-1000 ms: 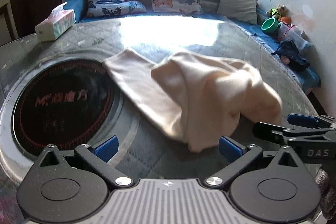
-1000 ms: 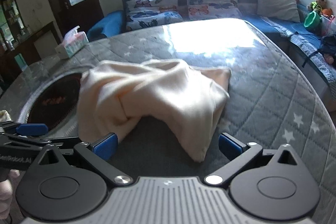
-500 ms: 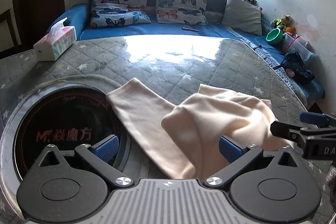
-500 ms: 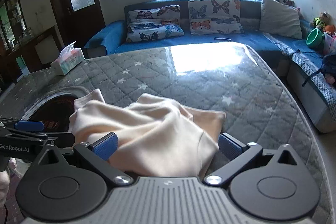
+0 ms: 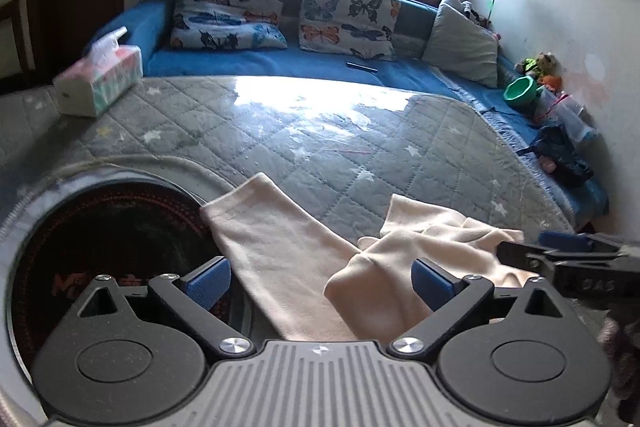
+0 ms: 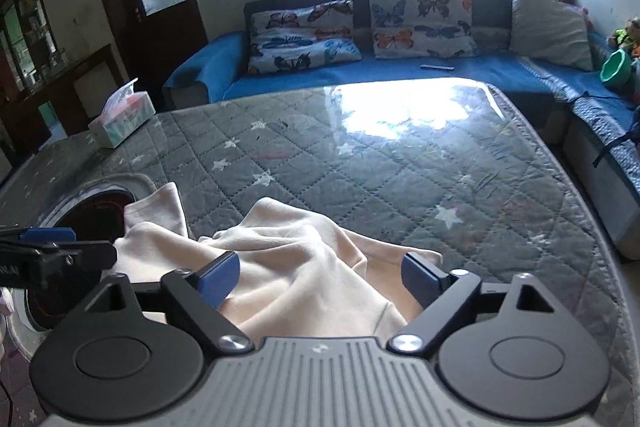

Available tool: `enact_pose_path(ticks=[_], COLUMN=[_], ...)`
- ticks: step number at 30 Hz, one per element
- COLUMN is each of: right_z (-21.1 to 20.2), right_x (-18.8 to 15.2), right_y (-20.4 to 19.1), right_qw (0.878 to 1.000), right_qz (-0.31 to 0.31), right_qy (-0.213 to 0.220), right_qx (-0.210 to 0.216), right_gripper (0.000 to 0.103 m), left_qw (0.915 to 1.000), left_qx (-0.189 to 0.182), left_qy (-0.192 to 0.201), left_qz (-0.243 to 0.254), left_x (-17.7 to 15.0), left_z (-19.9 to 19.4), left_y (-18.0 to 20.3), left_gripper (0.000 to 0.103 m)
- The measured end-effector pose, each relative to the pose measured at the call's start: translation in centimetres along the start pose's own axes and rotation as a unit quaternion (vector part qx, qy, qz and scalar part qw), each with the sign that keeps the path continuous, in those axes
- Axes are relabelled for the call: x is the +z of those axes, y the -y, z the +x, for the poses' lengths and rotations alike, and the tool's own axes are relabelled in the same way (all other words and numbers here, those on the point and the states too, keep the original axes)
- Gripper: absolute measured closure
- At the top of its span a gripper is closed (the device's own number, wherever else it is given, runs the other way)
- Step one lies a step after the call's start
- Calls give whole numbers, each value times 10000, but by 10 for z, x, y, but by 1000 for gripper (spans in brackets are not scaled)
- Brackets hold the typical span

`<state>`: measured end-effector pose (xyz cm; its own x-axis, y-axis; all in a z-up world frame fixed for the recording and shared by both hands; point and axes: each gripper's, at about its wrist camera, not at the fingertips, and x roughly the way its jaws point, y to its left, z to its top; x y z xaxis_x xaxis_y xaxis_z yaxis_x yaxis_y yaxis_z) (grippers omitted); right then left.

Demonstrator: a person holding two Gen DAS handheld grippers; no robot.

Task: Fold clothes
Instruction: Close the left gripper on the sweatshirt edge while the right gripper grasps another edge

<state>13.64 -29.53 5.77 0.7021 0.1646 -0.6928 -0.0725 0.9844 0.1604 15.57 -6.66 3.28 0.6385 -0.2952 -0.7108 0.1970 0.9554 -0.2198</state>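
Observation:
A cream garment [image 5: 296, 263] lies crumpled on the grey quilted table [image 5: 280, 131] near the front edge, one sleeve stretched toward the back left. It also shows in the right wrist view [image 6: 296, 275]. My left gripper [image 5: 320, 281] is open, low over the sleeve and the bunched body. My right gripper [image 6: 320, 279] is open, low over the bunched cloth. Each gripper shows in the other's view: the right gripper [image 5: 560, 255] at the right edge, the left gripper [image 6: 56, 247] at the left edge. Neither holds cloth.
A round black inset [image 5: 100, 251] with red lettering sits in the table at the left, under the sleeve's edge. A tissue box [image 5: 100, 79] stands at the table's far left. A blue sofa [image 5: 280, 59] with butterfly pillows runs behind and along the right.
Both grippers have pulled back toward the table's near edge. The garment now lies closer under the jaws, and more of the sofa and window shows.

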Motion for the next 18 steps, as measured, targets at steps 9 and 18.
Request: enact_pose_path(ticks=[9, 18], right_z=[17, 15], right_x=[2, 0], right_y=[8, 13], right_qw=[9997, 9976], right_qz=[120, 194], right_qy=[-89, -165], right_qx=[199, 642], right_gripper=[38, 77], left_qw=[9983, 9956], left_qx=[-487, -905], left_qy=[-269, -255], left_qz=[-162, -18], left_x=[2, -5], left_z=[20, 24], left_y=[-12, -4], left_gripper=[19, 78])
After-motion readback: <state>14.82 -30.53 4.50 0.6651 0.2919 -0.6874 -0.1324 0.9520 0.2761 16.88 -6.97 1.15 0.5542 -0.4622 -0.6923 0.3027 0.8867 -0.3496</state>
